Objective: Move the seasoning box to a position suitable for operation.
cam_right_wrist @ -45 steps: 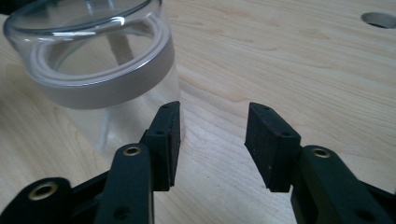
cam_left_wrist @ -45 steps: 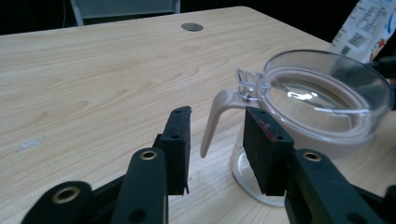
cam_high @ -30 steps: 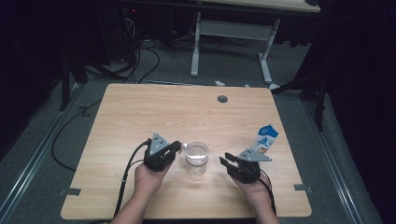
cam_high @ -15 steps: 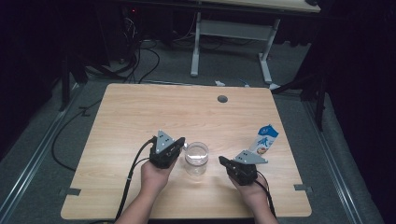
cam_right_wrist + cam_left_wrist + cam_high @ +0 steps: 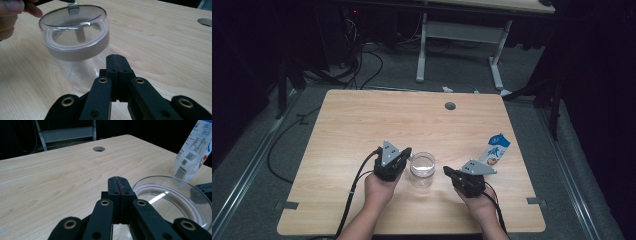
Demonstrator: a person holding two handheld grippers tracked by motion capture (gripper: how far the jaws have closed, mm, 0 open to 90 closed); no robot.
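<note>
A clear glass jar (image 5: 422, 169) with a clear lid and pale band stands upright on the wooden table (image 5: 362, 120), between my two grippers. My left gripper (image 5: 406, 151) sits just left of the jar, jaws pressed together and empty; in the left gripper view the gripper (image 5: 119, 185) is beside the jar's lid (image 5: 175, 195). My right gripper (image 5: 447, 172) lies to the jar's right, also shut on nothing, pointing toward the jar (image 5: 76, 47) from a short gap, as the right gripper (image 5: 117, 62) view shows. A blue and white milk carton (image 5: 495, 149) stands behind the right gripper.
A round cable hole (image 5: 450, 106) sits near the table's far edge. Beyond the table are a desk's white legs (image 5: 422, 50) and cables on the floor. Black cables trail from both grippers toward the near table edge.
The left gripper has shifted slightly right toward the jar. The right gripper has drawn back toward the near edge and a little left, away from the carton.
</note>
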